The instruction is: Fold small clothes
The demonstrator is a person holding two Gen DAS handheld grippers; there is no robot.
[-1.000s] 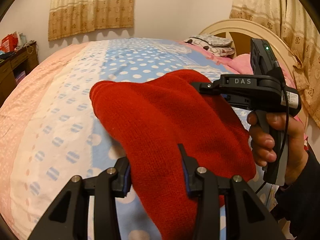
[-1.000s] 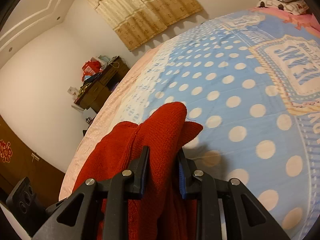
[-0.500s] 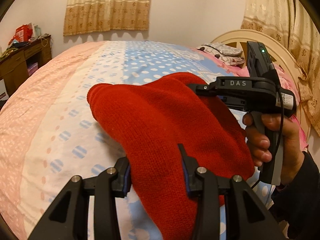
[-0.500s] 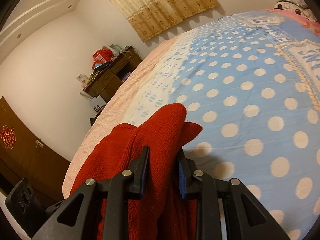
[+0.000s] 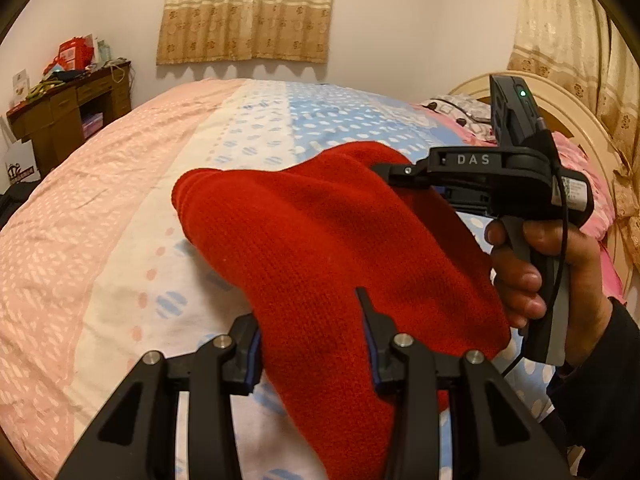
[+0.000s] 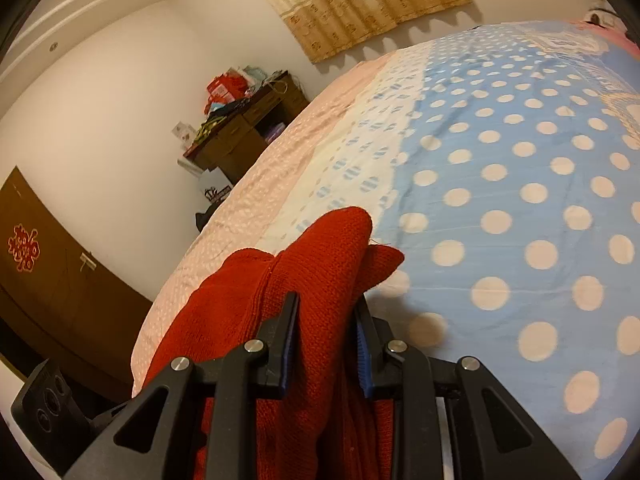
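A red knitted garment (image 5: pixel 320 248) hangs bunched above the bed, held up between both grippers. My left gripper (image 5: pixel 310 324) is shut on its near end, thick cloth filling the gap between the jaws. In the left wrist view my right gripper (image 5: pixel 384 170), held by a person's hand (image 5: pixel 532 264), grips the garment's far right edge. In the right wrist view the right gripper (image 6: pixel 326 312) is shut on a fold of the red garment (image 6: pixel 320 256), whose tip sticks out past the fingers. The rest of the cloth drops out of sight below.
The bed (image 5: pixel 120 216) has a cover with pink, white and blue dotted bands. A dark wooden desk (image 5: pixel 68 120) with clutter stands at the left wall. Curtains (image 5: pixel 248 12) hang behind. A cream headboard (image 5: pixel 576 120) and pillows are at the right. A brown wardrobe (image 6: pixel 48 276) shows in the right wrist view.
Both grippers have carried the red garment sideways over the bed, toward its pink side; the desk and curtains have shifted right in view. Both grips are unchanged.
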